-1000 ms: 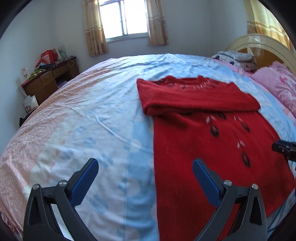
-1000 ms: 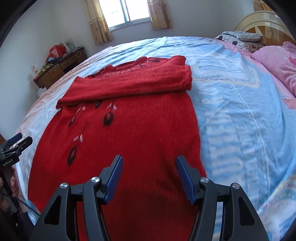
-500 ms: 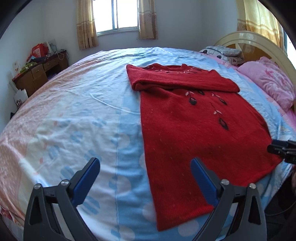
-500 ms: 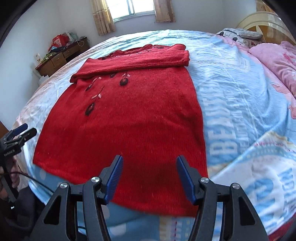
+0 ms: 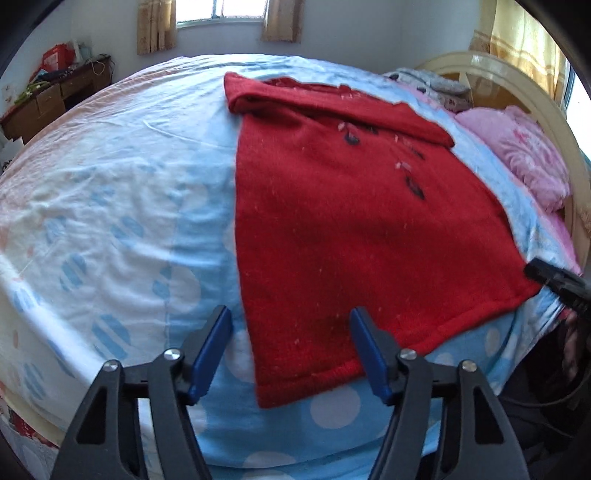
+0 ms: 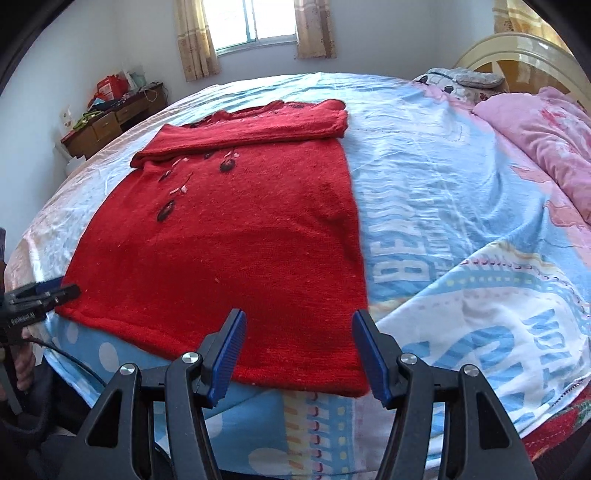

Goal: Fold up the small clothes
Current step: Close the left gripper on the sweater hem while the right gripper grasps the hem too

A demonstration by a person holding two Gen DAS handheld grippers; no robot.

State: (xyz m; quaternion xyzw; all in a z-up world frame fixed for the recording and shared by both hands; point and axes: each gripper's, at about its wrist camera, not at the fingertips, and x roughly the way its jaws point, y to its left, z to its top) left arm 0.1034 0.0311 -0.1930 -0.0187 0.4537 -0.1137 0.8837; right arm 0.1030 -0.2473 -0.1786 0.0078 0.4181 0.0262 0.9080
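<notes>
Left wrist view: the left gripper [image 5: 291, 354] is low at the near edge of the bed [image 5: 110, 206], jaws spread wide with nothing between them, straddling the near-left corner of the red sweater's [image 5: 343, 221] hem. The sweater lies flat on the bedsheet, sleeves folded across the chest at the far end. This view alone shows the plain white and blue spotted sheet to the sweater's left. The right gripper [image 5: 554, 282] appears only as a dark tip at the right edge, beside the hem's right corner.

Right wrist view: the right gripper [image 6: 297, 354] is likewise low at the near edge, jaws apart and empty, bracketing the near-right corner of the sweater [image 6: 229, 240]. Only here are the large blue letters printed on the sheet [image 6: 461, 229] to the sweater's right visible, along with more of the pink quilt [image 6: 546, 136]. The left gripper [image 6: 40, 295] enters at the left edge, just beside the hem's left corner; its jaw state cannot be read from this view.

Both views show the desk [image 5: 48, 99] [image 6: 110, 122] far left and the window [image 6: 255, 22].
</notes>
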